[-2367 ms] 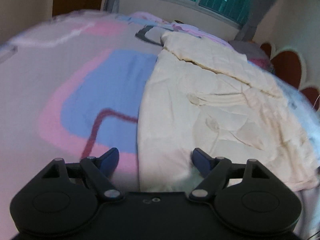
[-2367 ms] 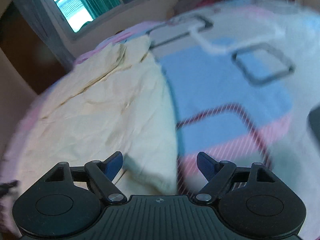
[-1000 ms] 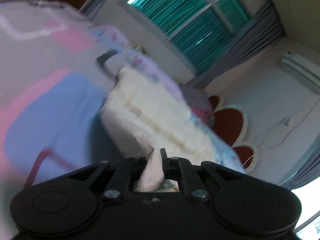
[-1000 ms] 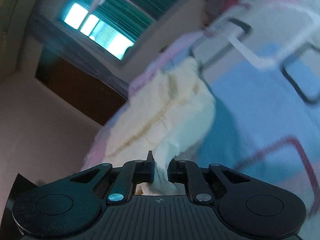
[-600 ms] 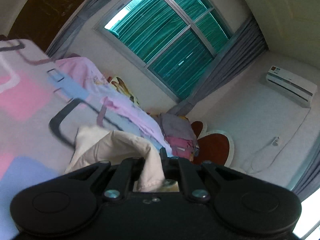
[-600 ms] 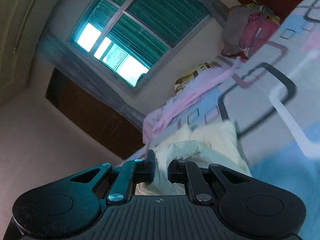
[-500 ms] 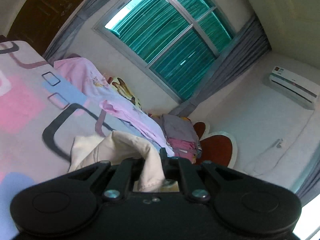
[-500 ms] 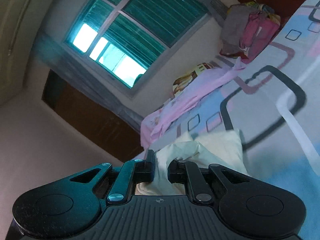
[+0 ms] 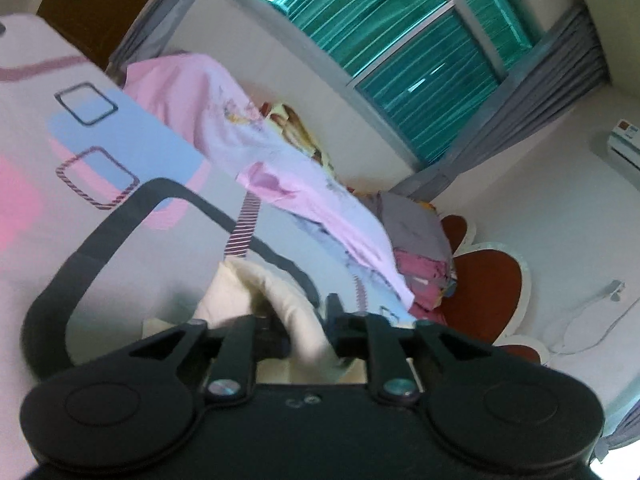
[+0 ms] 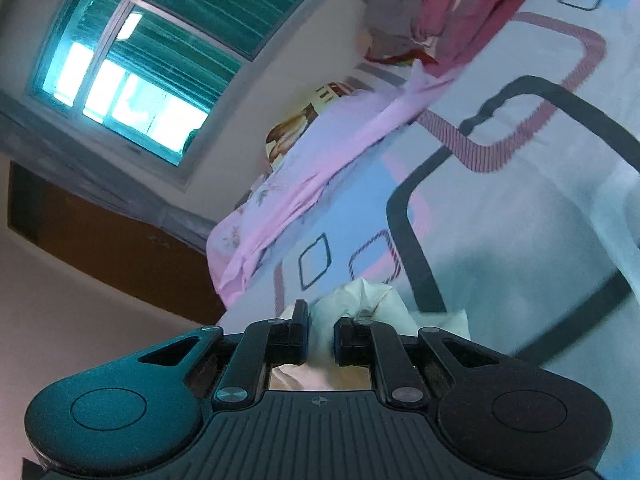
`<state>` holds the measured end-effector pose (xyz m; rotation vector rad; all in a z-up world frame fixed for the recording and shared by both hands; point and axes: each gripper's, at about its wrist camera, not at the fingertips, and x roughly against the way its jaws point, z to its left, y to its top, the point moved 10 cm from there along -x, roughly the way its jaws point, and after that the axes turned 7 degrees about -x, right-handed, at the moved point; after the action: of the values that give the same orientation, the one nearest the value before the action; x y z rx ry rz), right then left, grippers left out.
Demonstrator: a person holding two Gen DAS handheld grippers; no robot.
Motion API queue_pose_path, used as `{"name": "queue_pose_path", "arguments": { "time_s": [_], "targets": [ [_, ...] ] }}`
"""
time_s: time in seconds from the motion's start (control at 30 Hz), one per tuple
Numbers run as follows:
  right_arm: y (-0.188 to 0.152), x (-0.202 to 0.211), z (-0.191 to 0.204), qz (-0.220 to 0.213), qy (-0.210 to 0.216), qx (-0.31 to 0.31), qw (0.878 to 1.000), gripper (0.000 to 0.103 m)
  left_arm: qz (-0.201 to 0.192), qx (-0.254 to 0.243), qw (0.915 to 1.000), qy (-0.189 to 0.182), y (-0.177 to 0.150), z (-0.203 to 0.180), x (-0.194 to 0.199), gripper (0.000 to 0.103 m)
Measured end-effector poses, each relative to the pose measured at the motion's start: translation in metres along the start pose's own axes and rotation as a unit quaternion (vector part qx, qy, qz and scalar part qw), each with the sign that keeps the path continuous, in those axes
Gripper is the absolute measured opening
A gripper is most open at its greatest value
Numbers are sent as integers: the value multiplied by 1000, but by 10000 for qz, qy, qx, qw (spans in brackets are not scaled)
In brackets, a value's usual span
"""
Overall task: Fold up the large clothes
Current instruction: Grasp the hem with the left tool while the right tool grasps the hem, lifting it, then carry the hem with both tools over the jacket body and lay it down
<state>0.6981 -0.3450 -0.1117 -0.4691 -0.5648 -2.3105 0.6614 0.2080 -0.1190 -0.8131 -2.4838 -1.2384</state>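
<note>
A cream garment (image 9: pixel 276 300) is bunched between the jaws of my left gripper (image 9: pixel 304 332), which is shut on it above the patterned bed sheet (image 9: pixel 100 184). The same cream garment (image 10: pixel 360 300) is pinched in my right gripper (image 10: pixel 322 330), also shut on it. Most of the garment hangs below both grippers and is hidden by their bodies. Both cameras point toward the head of the bed.
A pink and lilac blanket (image 9: pixel 288 176) lies along the far edge of the bed; it also shows in the right wrist view (image 10: pixel 320 160). Grey and pink clothes (image 9: pixel 420 256) are piled by a red headboard (image 9: pixel 484 300). A window with green curtains (image 9: pixel 400 40) is behind.
Both grippers went from open over the flat garment to shut on its near edge. They have lifted and carried it toward the head of the bed, closer than half a second ago.
</note>
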Motion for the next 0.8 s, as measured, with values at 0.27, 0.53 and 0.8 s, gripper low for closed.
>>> {"name": "queue_pose_path", "arguments": {
  "time_s": [0.27, 0.53, 0.8],
  "targets": [
    [15, -3, -8, -507, -519, 1139, 9908, 98, -299, -489, 9982, 170, 21, 18, 1, 92],
    [2, -49, -23, 193, -931, 1650, 9817, 73, 745, -900, 9925, 346, 10, 34, -36, 71],
    [-2, -48, -17, -22, -646, 2218, 9730, 5, 735, -1124, 9908, 153, 10, 19, -50, 4]
  ]
}}
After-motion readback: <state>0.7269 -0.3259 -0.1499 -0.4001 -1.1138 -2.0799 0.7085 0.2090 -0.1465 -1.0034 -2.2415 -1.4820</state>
